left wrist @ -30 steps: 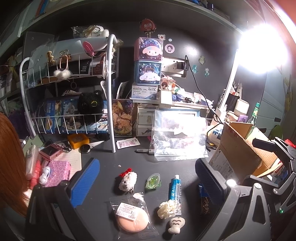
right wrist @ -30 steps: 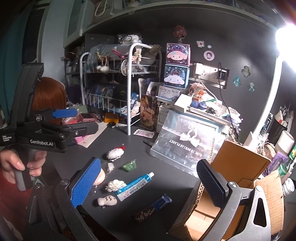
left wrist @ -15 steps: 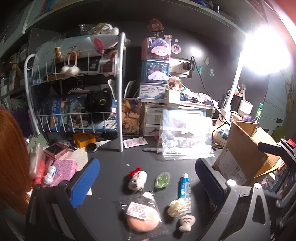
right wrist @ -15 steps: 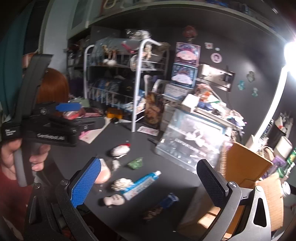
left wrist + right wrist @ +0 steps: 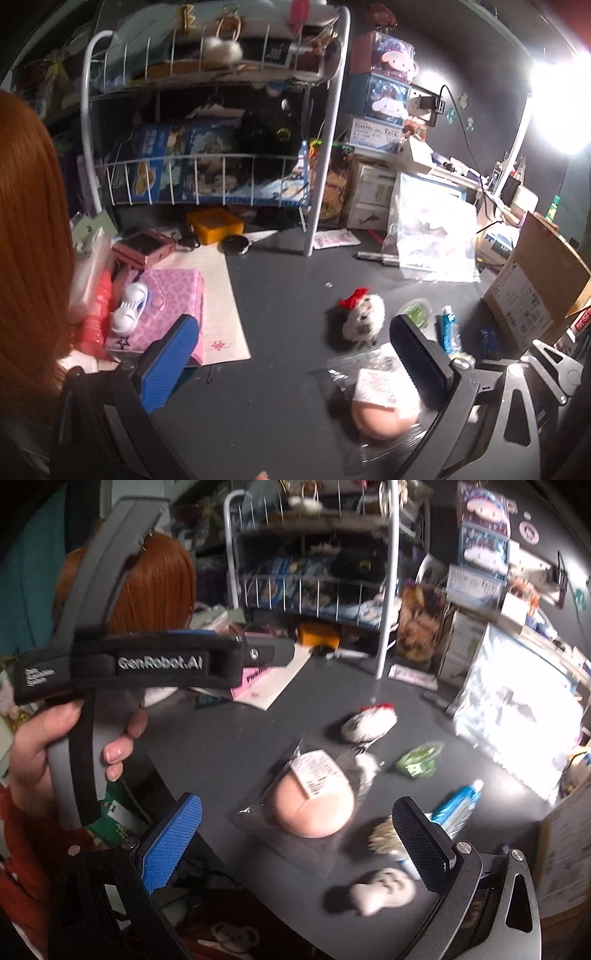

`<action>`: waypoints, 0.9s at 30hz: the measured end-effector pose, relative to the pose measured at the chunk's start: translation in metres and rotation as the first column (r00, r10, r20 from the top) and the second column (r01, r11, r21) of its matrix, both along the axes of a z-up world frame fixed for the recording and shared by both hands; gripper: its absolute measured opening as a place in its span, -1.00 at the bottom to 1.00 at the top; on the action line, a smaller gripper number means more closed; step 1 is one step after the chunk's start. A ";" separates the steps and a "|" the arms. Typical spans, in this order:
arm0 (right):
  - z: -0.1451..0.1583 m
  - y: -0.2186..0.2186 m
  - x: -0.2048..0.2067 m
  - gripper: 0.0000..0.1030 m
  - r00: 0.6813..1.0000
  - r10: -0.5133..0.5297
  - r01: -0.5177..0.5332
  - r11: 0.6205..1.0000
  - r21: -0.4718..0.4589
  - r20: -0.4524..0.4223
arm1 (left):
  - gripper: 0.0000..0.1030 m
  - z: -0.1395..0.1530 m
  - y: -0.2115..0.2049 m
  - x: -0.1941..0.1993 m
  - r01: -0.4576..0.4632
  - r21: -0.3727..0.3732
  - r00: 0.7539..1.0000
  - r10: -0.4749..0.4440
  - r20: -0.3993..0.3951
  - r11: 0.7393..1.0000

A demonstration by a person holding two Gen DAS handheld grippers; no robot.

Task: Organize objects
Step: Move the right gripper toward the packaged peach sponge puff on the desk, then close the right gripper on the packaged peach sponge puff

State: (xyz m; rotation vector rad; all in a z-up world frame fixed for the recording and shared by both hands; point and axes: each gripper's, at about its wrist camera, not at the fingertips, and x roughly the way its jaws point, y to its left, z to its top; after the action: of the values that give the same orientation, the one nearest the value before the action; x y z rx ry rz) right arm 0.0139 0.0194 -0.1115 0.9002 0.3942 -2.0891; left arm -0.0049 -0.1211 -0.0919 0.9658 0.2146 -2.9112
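Observation:
Small items lie on the dark desk (image 5: pixel 280 280): a bagged peach sponge (image 5: pixel 314 805) (image 5: pixel 380 413), a white plush with a red bow (image 5: pixel 360 321) (image 5: pixel 369 720), a green packet (image 5: pixel 421 762) (image 5: pixel 417 312), a blue tube (image 5: pixel 456 805) (image 5: pixel 448 328), a white tuft (image 5: pixel 384 836) and a small white figure (image 5: pixel 384 888). My left gripper (image 5: pixel 291 363) is open and empty, above the desk left of the sponge. My right gripper (image 5: pixel 295 842) is open and empty, hovering just over the sponge. The left gripper's body (image 5: pixel 147 664) shows in the right wrist view, held by a hand.
A white wire rack (image 5: pixel 325 147) with boxes stands at the back. A cardboard box (image 5: pixel 535 288) sits at the right, a clear bag (image 5: pixel 432 236) behind the items. A pink notebook (image 5: pixel 170 295), paper and a yellow box (image 5: pixel 214 225) lie at the left.
Both grippers have moved left and lower towards the desk. The right one now hangs close over the bagged sponge. Both stay open.

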 end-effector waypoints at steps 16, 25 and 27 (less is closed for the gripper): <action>-0.050 -0.038 -0.019 0.85 0.989 -0.146 0.146 0.987 0.066 -0.004 | 0.99 -0.035 -0.025 0.000 0.070 0.077 0.996 -0.074 0.047 0.995; -0.052 -0.040 -0.023 0.53 0.986 -0.164 0.166 0.983 0.083 -0.030 | 0.99 -0.040 -0.027 0.002 0.095 0.086 0.993 -0.100 0.066 0.992; -0.051 -0.038 -0.022 0.51 0.988 -0.154 0.156 0.985 0.077 -0.028 | 0.99 -0.040 -0.024 0.001 0.112 0.091 0.990 -0.119 0.070 0.990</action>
State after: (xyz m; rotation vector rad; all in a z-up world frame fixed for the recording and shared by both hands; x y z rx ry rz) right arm -0.0083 -0.0185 -0.1625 0.9819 0.4327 -2.2402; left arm -0.0034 -0.1455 -0.1319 1.1359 0.2922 -2.9842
